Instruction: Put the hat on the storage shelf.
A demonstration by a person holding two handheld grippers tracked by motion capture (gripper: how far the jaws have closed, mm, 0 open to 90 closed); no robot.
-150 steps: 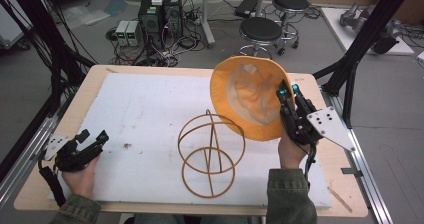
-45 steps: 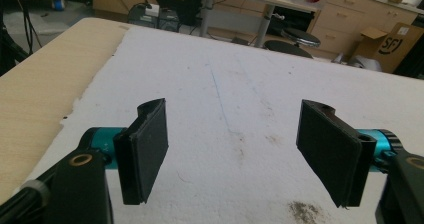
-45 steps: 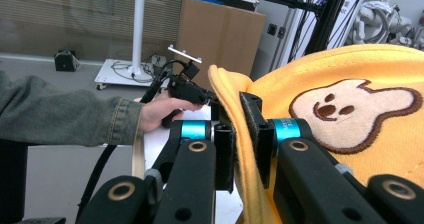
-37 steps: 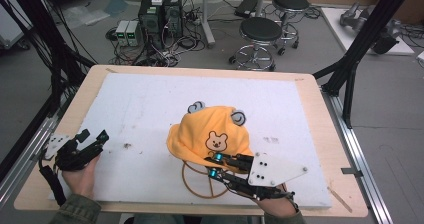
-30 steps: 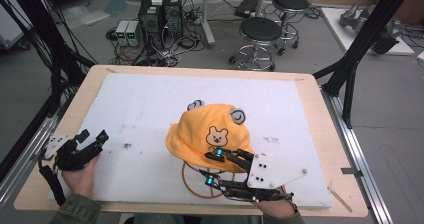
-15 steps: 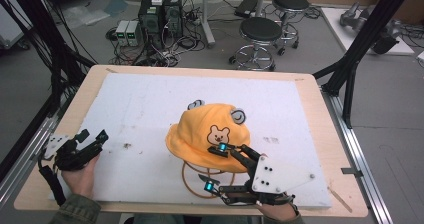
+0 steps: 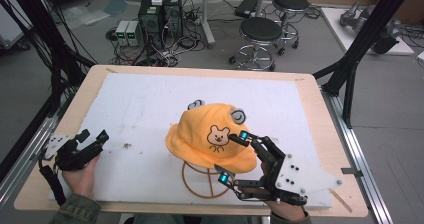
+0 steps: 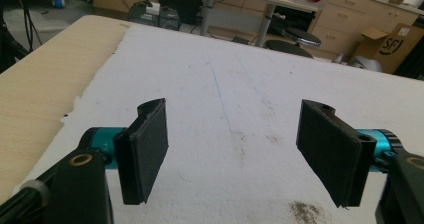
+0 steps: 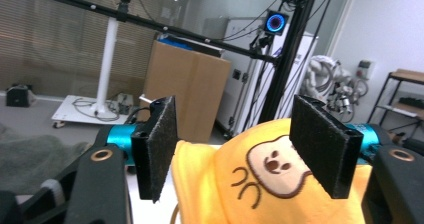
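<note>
Hat set on the wire stand, both claws released

We see the orange bear hat (image 7: 212, 136) on the wire stand (image 7: 205, 179) mid-surface (image 7: 130, 109); our right claw (image 7: 233, 155), just opening, stands beside its brim gripping nothing, and our left claw (image 7: 92, 140) rests spread, well apart.

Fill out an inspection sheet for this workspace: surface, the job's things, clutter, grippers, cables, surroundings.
Surface: white foam sheet on a wooden table, with dark smudges.
Job's things: orange bear hat draped over a wire stand.
Clutter: nothing seen.
Grippers: right gripper at the hat's brim, jaws just opened, pads off the cloth; left gripper open, resting at the left edge.
Cables: tangle on the floor by the computer boxes.
Surroundings: two stools, black frame posts, cardboard box.
</note>
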